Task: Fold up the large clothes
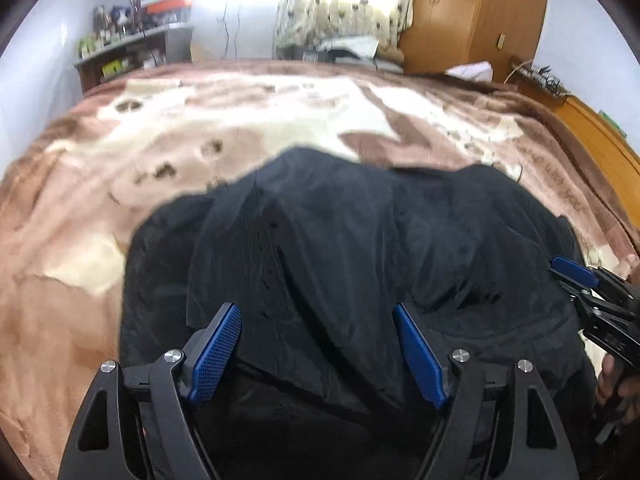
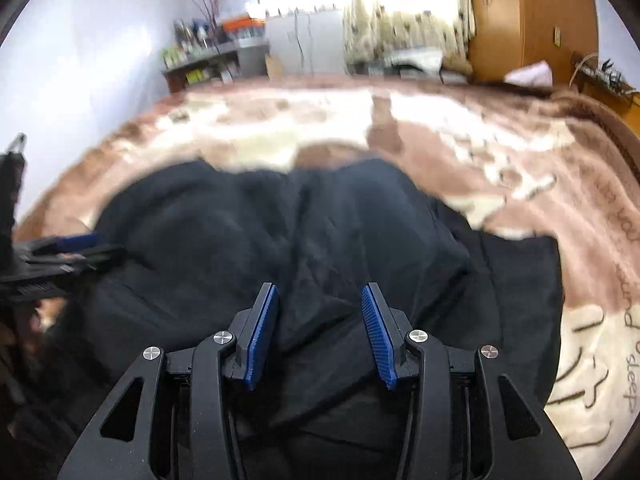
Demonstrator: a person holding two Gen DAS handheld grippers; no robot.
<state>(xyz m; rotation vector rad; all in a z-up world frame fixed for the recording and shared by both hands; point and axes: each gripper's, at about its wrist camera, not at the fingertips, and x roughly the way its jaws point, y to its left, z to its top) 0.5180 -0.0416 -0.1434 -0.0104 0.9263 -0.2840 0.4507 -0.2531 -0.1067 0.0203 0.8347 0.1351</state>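
- Black garment [image 1: 340, 264] lies bunched on the brown-and-cream blanket [image 1: 100, 184], right under both my grippers.
- Left gripper [image 1: 318, 320] stands wide apart and empty; if I close here I could pinch several layers and drag the whole heap.
- Right gripper [image 2: 320, 312] is half spread, nothing between its pads; I think it hovers just above the cloth, though blur hides it.
- Dark folds hide the hem, so I may grab mid-panel and fold crooked.
- Plush blanket could get caught with the fabric.

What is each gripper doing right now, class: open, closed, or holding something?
Left gripper: open wide above the black garment, holding nothing.
Right gripper: open, narrower, above the same garment, holding nothing.
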